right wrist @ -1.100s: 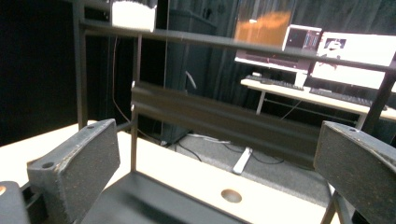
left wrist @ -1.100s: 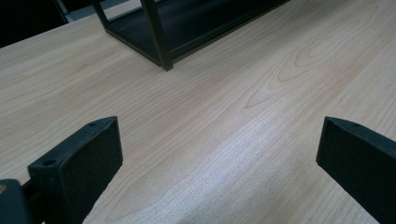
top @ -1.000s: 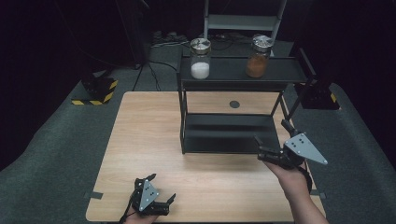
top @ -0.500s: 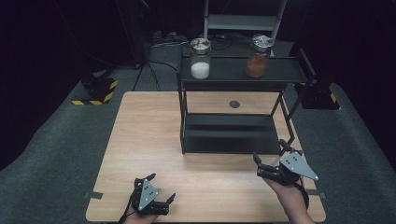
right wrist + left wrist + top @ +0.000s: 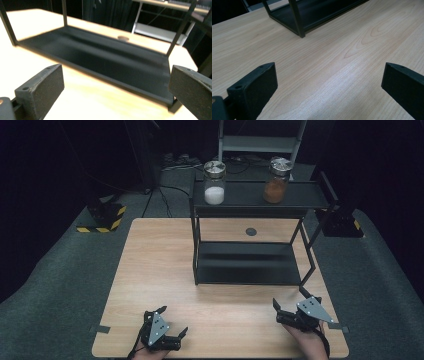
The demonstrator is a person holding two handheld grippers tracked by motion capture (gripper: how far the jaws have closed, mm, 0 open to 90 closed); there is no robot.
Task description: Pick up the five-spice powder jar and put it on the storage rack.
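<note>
The rack [image 5: 250, 255] stands on the counter [image 5: 155, 270] right of the middle, toward the far edge; its lower shelf [image 5: 105, 62] is bare. On its top shelf stand a white jar [image 5: 215, 182] at left and a brown jar [image 5: 276, 181] at right, well apart. The right gripper [image 5: 290, 306], jaws apart, sits near the rack's front right leg. The left gripper [image 5: 172, 322], jaws apart, rests by the counter's near edge.

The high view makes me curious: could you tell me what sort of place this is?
Probably a lab or studio set up for recording manipulation: a wooden table amid dark surroundings, a black two-tier rack holding two jars, and a hazard-striped stand base with cables on the grey floor.
</note>
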